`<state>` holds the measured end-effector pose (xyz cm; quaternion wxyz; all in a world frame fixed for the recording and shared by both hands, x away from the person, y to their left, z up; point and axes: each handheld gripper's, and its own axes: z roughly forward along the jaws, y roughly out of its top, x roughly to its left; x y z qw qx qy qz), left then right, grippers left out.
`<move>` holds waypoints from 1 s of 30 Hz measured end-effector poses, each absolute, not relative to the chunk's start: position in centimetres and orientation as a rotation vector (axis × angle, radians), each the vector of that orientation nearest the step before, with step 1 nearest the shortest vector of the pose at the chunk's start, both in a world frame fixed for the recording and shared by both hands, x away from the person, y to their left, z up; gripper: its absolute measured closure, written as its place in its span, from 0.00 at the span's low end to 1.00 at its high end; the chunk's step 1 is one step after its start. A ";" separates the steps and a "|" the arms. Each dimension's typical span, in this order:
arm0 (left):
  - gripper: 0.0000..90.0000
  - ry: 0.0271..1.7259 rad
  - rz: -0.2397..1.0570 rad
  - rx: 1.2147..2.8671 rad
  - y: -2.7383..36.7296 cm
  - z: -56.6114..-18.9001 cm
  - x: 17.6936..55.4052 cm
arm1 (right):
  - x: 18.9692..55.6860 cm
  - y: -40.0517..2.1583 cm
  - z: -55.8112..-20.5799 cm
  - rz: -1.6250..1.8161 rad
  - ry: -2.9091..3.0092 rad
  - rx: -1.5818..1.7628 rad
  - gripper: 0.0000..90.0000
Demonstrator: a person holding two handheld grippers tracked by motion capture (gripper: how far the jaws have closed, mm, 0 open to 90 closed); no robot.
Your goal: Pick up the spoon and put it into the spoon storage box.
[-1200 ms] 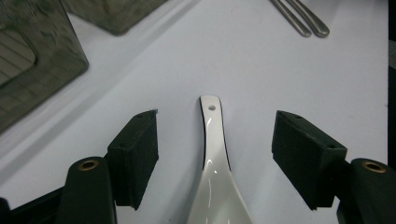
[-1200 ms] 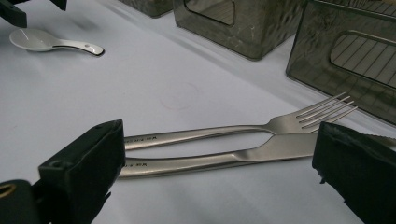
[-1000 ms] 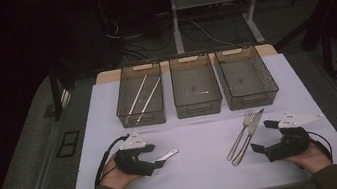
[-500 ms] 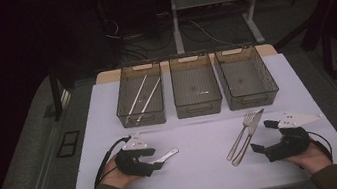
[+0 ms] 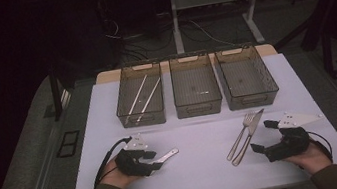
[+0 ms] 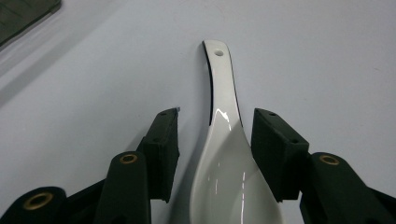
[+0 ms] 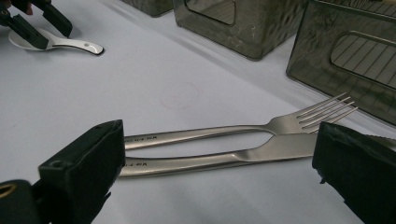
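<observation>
Your spoon (image 6: 224, 154) looked glazed ceramic, white, glossy, with bright highlights along bowl. Your left gripper (image 6: 215, 154) had matt black plastic jaws with brass-coloured inserts. Fork (image 7: 243, 129) and knife (image 7: 224, 158) looked brushed steel, satin sheen, small stamped marks on handles. Your right gripper (image 7: 219, 182) showed matt black pads, slightly rough. Table (image 5: 208, 169) looked smooth matt white. Bins (image 5: 196, 90) looked smoky translucent plastic, ribbed walls.
</observation>
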<state>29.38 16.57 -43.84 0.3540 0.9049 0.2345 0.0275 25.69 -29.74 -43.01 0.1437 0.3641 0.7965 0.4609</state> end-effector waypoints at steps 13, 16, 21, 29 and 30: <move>0.67 0.573 0.068 2.386 16.0 -43.8 29.1 | 25.7 -29.7 -43.0 1.330 2.295 1.050 0.03; 0.71 0.564 0.086 2.410 15.6 -43.7 28.9 | 25.7 -29.7 -43.0 1.328 2.297 1.052 0.03; 0.75 0.575 0.092 2.439 15.2 -43.5 28.7 | 25.7 -29.7 -43.0 1.328 2.296 1.052 0.03; 0.87 0.573 0.038 2.449 14.8 -43.2 28.7 | 25.7 -29.7 -43.0 1.329 2.296 1.048 0.03; 0.87 0.581 0.038 2.444 14.7 -43.2 28.6 | 25.7 -29.7 -43.0 1.329 2.296 1.049 0.03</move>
